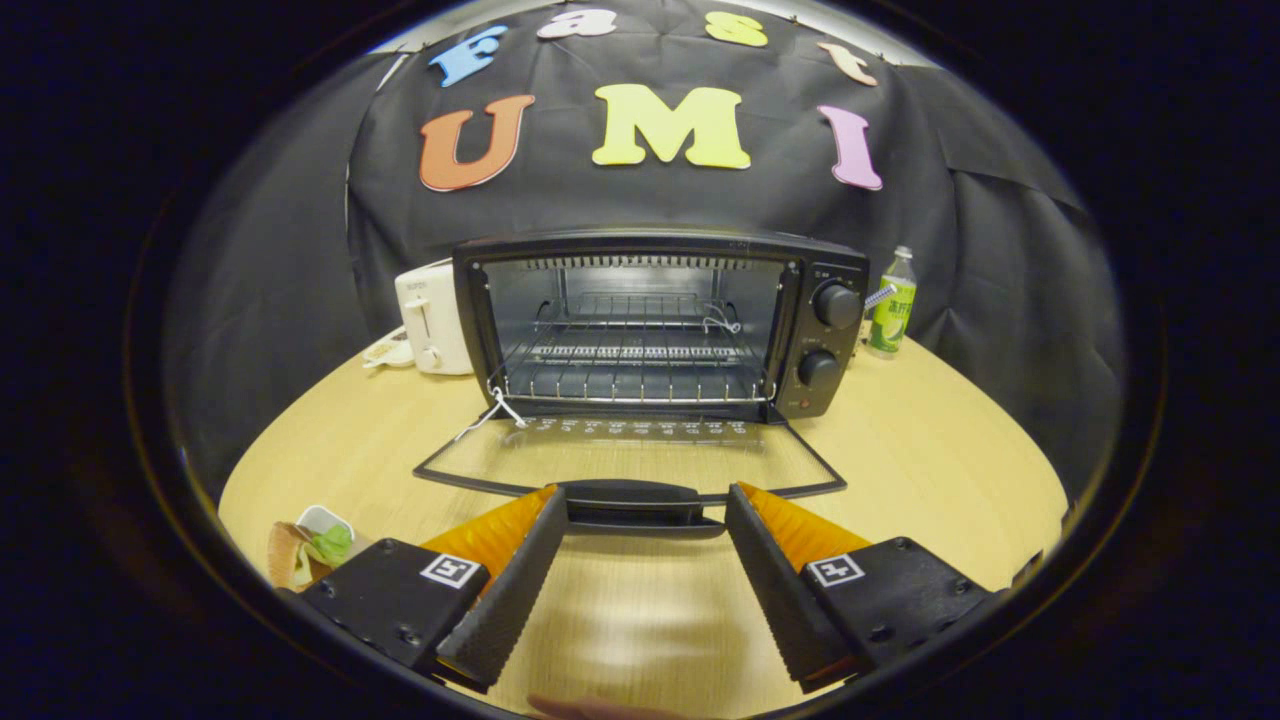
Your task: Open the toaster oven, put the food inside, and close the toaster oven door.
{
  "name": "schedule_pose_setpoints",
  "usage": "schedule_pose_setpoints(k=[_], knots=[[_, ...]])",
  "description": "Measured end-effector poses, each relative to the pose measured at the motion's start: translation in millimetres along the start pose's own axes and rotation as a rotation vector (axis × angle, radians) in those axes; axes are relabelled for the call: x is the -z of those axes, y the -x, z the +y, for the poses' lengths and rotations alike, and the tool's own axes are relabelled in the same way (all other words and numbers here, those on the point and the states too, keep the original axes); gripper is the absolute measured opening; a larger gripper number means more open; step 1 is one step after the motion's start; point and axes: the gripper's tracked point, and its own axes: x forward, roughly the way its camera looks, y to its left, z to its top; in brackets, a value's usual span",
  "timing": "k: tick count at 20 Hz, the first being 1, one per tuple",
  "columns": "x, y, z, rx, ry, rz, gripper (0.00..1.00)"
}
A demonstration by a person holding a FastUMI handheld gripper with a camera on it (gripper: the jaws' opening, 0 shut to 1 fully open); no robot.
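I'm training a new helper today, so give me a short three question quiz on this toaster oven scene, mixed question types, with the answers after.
1. True or false: the black toaster oven has its glass door folded down flat.
2. What lies left of the hand-held gripper? A) white plate of food B) green drink bottle
3. Fill in: the gripper's orange-backed fingers are spread ____ by the door's black handle.

Key: 1 true; 2 A; 3 open.
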Motion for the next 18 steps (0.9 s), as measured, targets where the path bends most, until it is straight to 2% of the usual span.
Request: schedule_pose_setpoints(k=[6, 9, 13, 16, 18], knots=[[7, -4, -16, 0.030, -0.040, 0.013, 1.00], [8, 5, -16, 0.012, -0.046, 0.011, 1.00], [-23, 36, -20, -0.040, -0.039, -0.058, 1.00], [-62, 72, -23, -0.124, -0.061, -0.139, 1.00], [-90, 94, -35, -0.149, -0.050, -0.204, 1.00]])
